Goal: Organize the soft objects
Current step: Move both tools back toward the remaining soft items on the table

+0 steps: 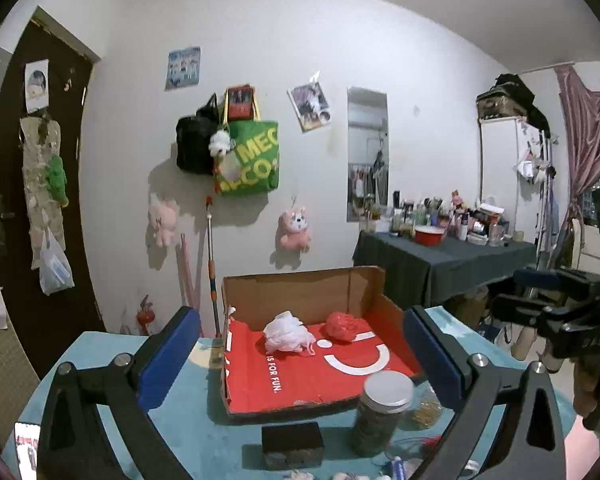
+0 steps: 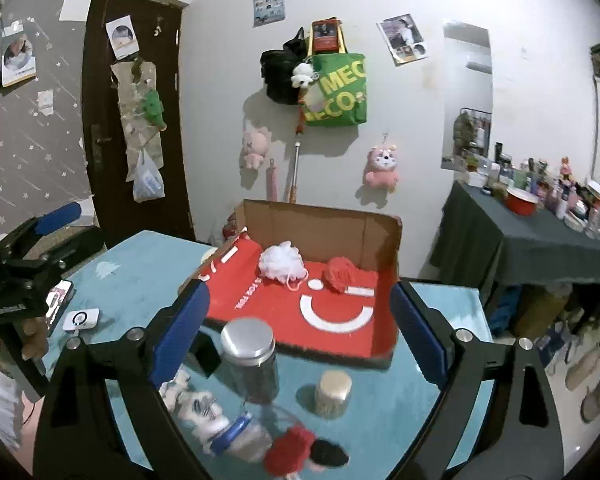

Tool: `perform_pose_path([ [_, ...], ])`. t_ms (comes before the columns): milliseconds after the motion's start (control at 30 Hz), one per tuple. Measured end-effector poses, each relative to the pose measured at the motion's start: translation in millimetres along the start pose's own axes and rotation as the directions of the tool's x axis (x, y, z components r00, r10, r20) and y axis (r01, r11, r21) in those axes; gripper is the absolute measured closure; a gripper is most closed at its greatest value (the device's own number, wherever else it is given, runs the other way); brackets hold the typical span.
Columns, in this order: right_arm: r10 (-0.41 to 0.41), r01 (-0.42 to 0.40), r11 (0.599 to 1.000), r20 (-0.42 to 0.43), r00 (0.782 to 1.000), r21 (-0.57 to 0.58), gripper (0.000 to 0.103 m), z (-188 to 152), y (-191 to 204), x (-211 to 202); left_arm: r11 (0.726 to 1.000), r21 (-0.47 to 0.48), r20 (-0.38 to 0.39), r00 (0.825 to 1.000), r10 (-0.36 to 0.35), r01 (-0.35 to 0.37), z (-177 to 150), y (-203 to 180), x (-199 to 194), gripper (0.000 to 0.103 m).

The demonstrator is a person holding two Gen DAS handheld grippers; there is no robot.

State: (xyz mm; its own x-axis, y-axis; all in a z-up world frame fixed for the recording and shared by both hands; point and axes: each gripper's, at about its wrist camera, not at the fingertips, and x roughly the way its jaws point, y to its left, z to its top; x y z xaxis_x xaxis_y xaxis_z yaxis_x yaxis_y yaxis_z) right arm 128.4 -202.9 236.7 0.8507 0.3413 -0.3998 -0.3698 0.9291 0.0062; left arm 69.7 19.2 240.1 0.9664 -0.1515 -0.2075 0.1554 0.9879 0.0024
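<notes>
An open cardboard box (image 1: 300, 292) with a red floor lies on the teal table (image 1: 188, 420). Inside it rest a white mesh pouf (image 1: 286, 332) and a red pouf (image 1: 342, 326), side by side near the back wall. My left gripper (image 1: 300, 360) hangs open above the table's near side, nothing between its blue pads. In the right wrist view the same box (image 2: 320, 220) holds the white pouf (image 2: 281, 260) and red pouf (image 2: 341, 274). My right gripper (image 2: 300, 336) is open and empty. Below it lies a plush doll (image 2: 236, 428) with a red hat (image 2: 296, 452).
A silver-lidded jar (image 2: 250, 356), a small toothpick jar (image 2: 332, 392) and a black block (image 1: 292, 444) stand in front of the box. A phone (image 2: 60, 300) and a white device (image 2: 80, 320) lie at the table's left. A cluttered dark-clothed table (image 2: 540, 248) stands to the right.
</notes>
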Motion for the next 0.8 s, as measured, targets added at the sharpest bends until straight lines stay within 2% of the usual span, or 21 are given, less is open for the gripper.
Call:
perform_pose_path([
  [133,-0.005,0.005,1.0,0.019,1.0,0.004,0.011,-25,8,-19,1.0,0.01,0.024,1.0,-0.011,0.011,-17,-14,-25,0.0],
  [300,-0.073,0.075,0.997,0.055,0.996,-0.033,0.01,-59,24,-37,0.999,0.02,0.024,0.999,-0.036,0.036,-42,-29,-43,0.0],
  [567,-0.169,0.169,0.986,0.048,0.984,0.006,0.01,-114,31,-42,0.997,-0.012,-0.008,0.997,-0.075,0.075,-90,-43,-51,0.0],
  [800,-0.216,0.216,0.976,0.008,0.976,0.021,0.01,-158,33,-29,0.999,-0.017,-0.054,0.998,-0.038,0.037,-130,-43,-37,0.0],
])
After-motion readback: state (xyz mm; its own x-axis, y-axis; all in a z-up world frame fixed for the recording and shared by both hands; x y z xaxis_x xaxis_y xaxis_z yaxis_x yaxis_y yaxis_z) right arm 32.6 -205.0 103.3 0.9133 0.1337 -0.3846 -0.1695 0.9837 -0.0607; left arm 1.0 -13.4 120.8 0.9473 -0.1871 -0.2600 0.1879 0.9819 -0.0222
